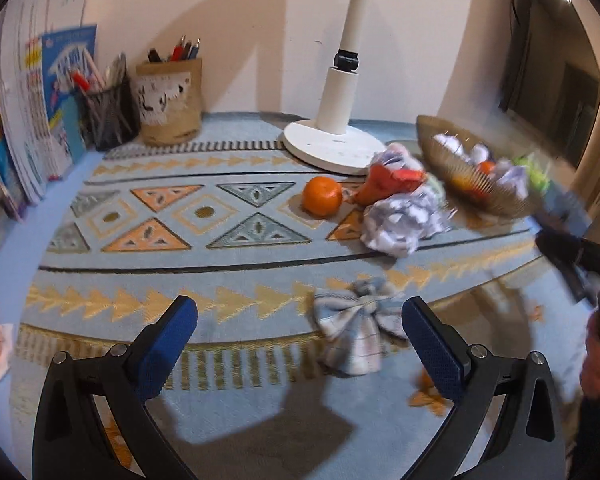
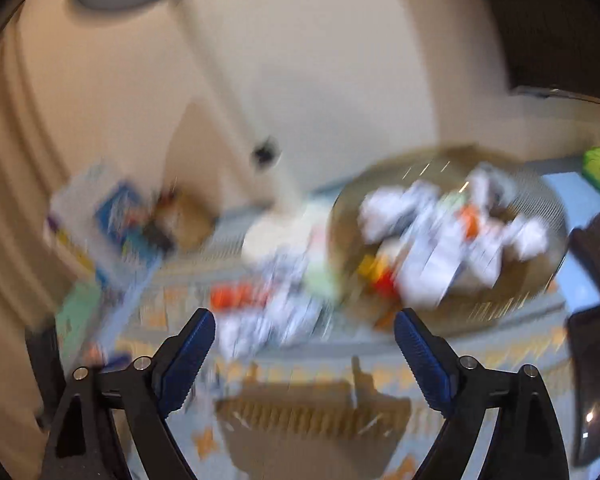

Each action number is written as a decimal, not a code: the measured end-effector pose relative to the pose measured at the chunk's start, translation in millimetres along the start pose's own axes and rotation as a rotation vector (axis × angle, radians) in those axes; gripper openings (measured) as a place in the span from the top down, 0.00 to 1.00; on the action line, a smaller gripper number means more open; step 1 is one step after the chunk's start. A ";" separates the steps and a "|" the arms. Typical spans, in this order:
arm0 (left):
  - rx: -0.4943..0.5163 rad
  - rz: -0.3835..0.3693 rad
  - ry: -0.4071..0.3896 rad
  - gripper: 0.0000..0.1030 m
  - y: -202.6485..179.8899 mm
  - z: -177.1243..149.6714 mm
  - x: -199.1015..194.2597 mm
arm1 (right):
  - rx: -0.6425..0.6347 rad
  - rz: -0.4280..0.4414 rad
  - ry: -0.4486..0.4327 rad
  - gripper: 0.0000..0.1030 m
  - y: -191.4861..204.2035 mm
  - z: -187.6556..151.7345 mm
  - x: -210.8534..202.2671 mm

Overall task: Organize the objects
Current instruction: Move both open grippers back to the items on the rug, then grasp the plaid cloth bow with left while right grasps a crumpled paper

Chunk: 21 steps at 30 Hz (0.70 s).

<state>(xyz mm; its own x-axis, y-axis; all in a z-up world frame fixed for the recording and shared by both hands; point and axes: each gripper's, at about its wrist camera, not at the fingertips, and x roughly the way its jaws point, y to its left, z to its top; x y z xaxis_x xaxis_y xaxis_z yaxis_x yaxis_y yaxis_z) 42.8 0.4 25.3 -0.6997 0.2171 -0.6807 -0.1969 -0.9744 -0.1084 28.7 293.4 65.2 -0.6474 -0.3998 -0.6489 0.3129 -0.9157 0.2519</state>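
beside the lamp [image 1: 334, 136], round orange [image 1: 322, 196]

My left gripper [image 1: 300, 338] is level and low, its two blue-padded fingers [image 1: 168, 344] spread wide with nothing between them. My right gripper [image 2: 304, 344] is just as wide apart, blue pads [image 2: 422, 354] facing each other across an empty gap; its view is heavily blurred. In the left wrist view, a dark blurred shape at the right edge may be the right gripper, but I cannot tell.
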 end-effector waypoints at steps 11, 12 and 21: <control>0.094 -0.068 0.081 0.01 -17.9 -3.4 9.9 | -0.056 -0.123 0.183 0.03 6.5 -49.6 64.2; 0.114 -0.124 0.138 0.01 -25.0 -3.4 17.3 | -0.046 -0.125 0.187 0.03 5.4 -49.5 66.9; 0.202 -0.128 0.204 0.36 -50.6 13.1 49.7 | -0.142 -0.039 0.146 0.20 34.8 9.7 46.4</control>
<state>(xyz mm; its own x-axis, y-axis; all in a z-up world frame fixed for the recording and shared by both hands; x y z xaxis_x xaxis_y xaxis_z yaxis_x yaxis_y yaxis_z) 9.0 61.3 6.5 -0.5123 0.3010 -0.8044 -0.4210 -0.9043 -0.0703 2.9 242.6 50.8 -0.5568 -0.3443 -0.7559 0.3908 -0.9116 0.1273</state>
